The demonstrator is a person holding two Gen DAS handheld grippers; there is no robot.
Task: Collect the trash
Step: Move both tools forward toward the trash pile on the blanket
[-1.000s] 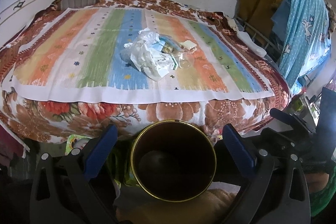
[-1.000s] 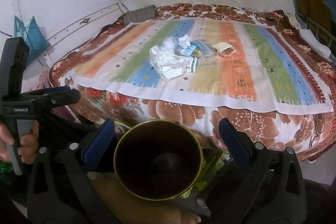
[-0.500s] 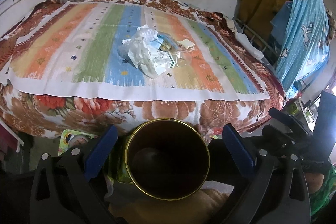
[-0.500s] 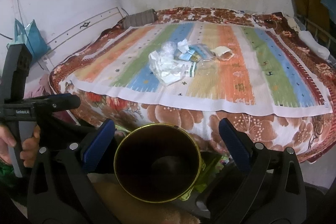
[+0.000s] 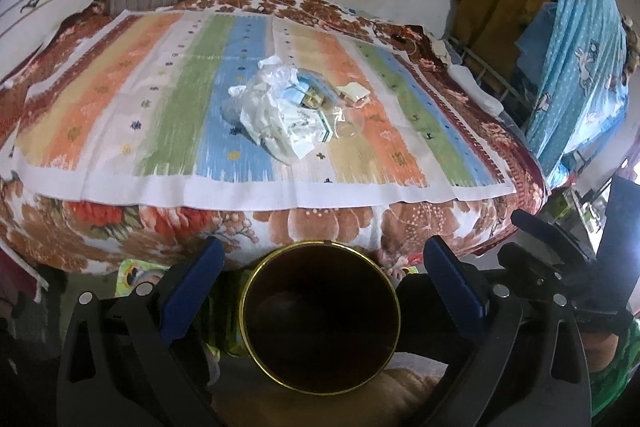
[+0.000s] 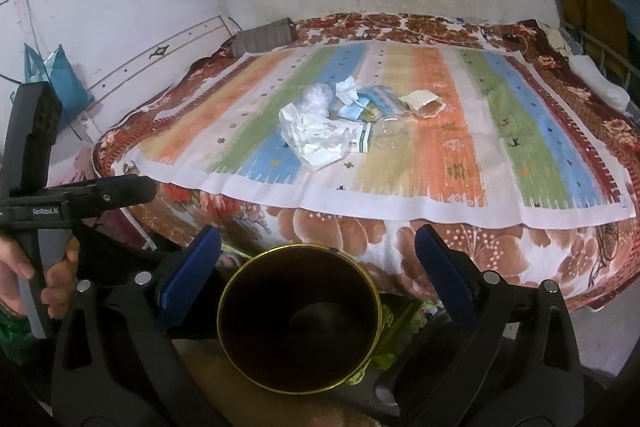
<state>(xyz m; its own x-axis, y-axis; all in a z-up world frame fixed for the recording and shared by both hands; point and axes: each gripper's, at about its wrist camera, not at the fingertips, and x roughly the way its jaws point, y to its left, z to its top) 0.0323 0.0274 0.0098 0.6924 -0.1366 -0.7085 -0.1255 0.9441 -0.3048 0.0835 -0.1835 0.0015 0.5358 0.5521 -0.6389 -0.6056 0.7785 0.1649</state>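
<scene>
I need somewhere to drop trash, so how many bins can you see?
1: the gold-rimmed bin stands on the floor in front of the bed. Others may be hidden.

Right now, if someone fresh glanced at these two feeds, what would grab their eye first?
The heap of crumpled white wrappers and small cartons in the middle of the striped bedcover. Next, the dark bin with a gold rim close under both cameras, at the foot of the bed, sitting between the wide-open jaws of the left gripper; the right gripper is open too. A clear jar lies beside the heap.
</scene>
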